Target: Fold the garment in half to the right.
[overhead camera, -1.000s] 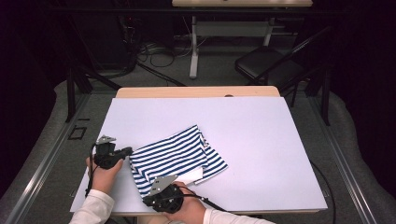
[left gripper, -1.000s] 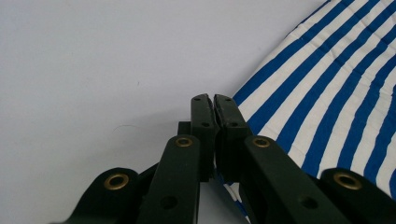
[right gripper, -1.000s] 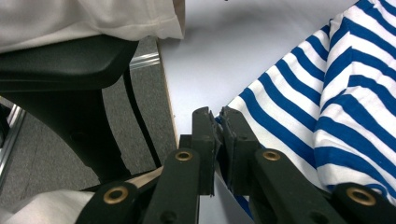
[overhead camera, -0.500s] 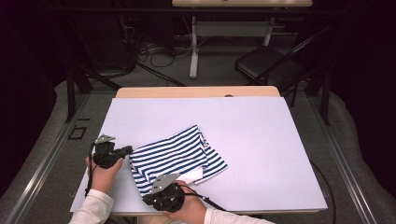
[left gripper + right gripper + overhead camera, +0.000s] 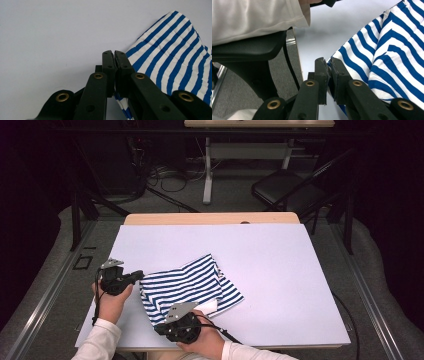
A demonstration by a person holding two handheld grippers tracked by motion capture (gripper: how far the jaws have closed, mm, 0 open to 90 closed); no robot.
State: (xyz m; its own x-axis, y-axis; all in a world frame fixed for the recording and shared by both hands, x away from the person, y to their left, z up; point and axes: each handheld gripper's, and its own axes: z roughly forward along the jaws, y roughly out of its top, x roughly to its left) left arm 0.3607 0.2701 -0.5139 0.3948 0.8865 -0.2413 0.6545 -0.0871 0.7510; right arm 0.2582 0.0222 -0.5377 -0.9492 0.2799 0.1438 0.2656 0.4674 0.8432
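A blue-and-white striped garment [image 5: 190,282] lies crumpled on the near left part of the white table [image 5: 290,270]. My left gripper [image 5: 138,276] sits at the garment's left edge. In the left gripper view its jaws [image 5: 114,53] are pressed together with a fold of the striped cloth [image 5: 172,57] caught low between them. My right gripper [image 5: 159,327] is at the garment's near corner by the table's front edge. Its jaws [image 5: 327,61] are shut on the edge of the striped cloth [image 5: 392,50].
The table's front edge [image 5: 297,53] runs just beside my right gripper, with grey floor below. A white sleeve [image 5: 254,20] of the left arm is close to it. Behind the table stand a black chair [image 5: 285,192] and a desk leg [image 5: 207,170] with cables.
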